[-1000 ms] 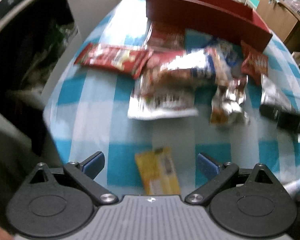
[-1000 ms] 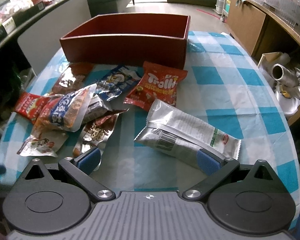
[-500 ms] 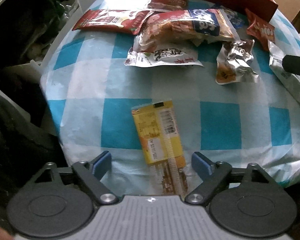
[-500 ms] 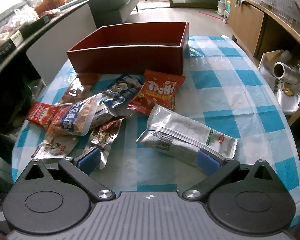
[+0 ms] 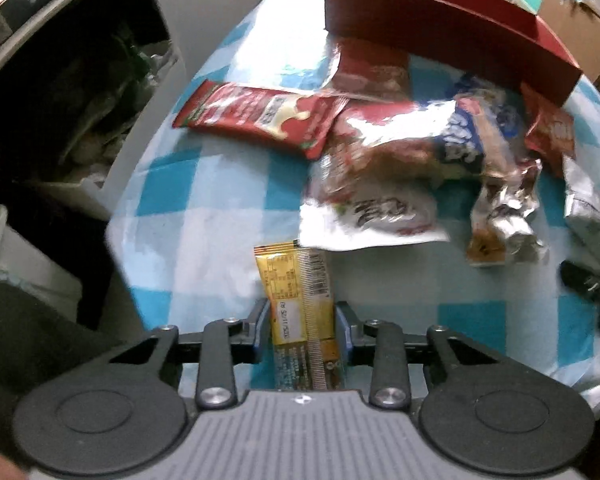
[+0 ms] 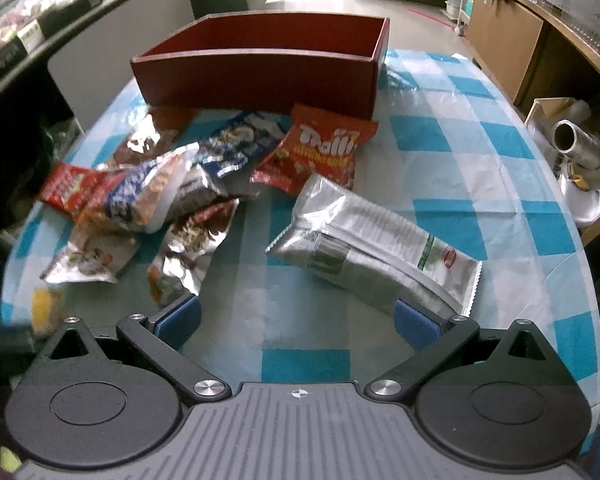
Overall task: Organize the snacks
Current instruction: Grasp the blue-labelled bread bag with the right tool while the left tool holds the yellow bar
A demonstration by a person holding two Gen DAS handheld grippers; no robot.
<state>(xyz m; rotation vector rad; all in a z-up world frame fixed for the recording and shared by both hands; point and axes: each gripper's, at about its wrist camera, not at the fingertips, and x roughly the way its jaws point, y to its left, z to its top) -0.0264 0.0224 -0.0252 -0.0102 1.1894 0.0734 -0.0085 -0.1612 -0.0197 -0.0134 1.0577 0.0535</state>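
Note:
A yellow snack packet (image 5: 296, 292) lies lengthwise between the fingers of my left gripper (image 5: 302, 332). Its jaws are closing and the blue pads touch both long sides of the packet. The packet also shows at the far left of the right wrist view (image 6: 46, 308). The red box (image 6: 260, 76) stands empty at the back of the table. In front of it lies a heap of snacks: a red packet (image 5: 260, 114), a blue-and-white bag (image 6: 140, 200) and an orange Trolli bag (image 6: 320, 152). My right gripper (image 6: 296, 320) hangs open above the cloth, with a silver packet (image 6: 372, 240) by its right finger.
The blue-and-white checked tablecloth (image 6: 440, 140) drops off at the left edge close to the yellow packet. A wooden cabinet (image 6: 508, 40) stands to the right, with metal clutter (image 6: 576, 148) beside the table. Dark shelving (image 5: 60, 80) lies to the left.
My left gripper's jaws have come in from wide apart to the sides of the yellow packet, which now sits deeper between them. The right gripper stays open and has hardly moved.

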